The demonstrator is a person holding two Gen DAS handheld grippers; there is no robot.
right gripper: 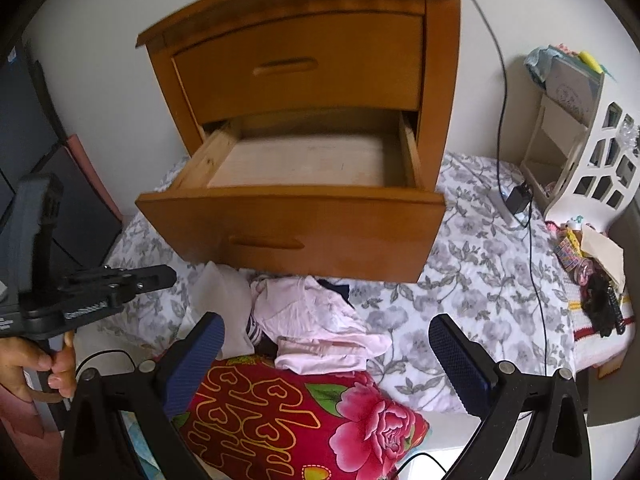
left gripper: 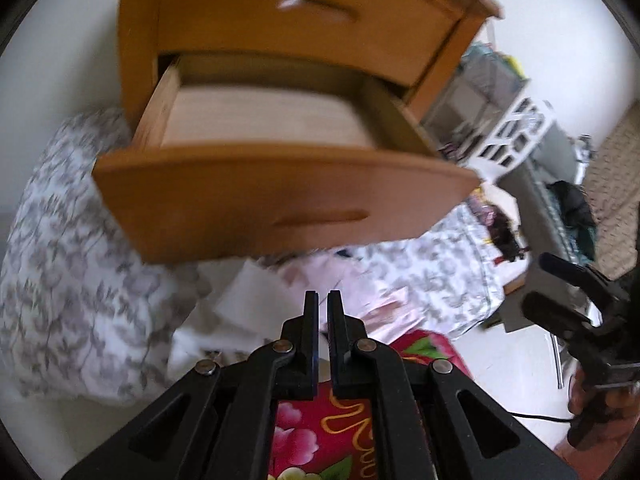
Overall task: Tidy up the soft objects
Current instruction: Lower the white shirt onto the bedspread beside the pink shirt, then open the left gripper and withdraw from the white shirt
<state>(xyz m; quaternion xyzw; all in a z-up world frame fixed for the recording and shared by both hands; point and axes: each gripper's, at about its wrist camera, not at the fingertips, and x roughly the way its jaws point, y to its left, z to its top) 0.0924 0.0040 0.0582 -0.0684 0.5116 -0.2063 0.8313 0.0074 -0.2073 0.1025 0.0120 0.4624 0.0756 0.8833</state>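
A heap of pale pink clothes (right gripper: 316,320) with a white cloth (right gripper: 224,296) lies on the floral sheet, just in front of the wooden nightstand (right gripper: 304,76). Its lower drawer (right gripper: 304,164) is pulled out and bare inside. A red flowered pillow (right gripper: 304,412) lies nearest to me. My right gripper (right gripper: 328,344) stands open over the pillow and clothes, holding nothing. My left gripper (left gripper: 322,300) is shut and empty, pointing down at the pink clothes (left gripper: 360,288) below the drawer front (left gripper: 288,208). In the right wrist view the left gripper (right gripper: 170,273) hangs at the left, a hand on its handle.
The grey-flowered sheet (right gripper: 480,264) covers the surface around the nightstand. A black cable and charger (right gripper: 518,200) cross it at the right. A white cut-out rack (right gripper: 592,168) and a pile of small items (right gripper: 592,272) stand at the far right. Dark boxes (right gripper: 80,208) stand at the left.
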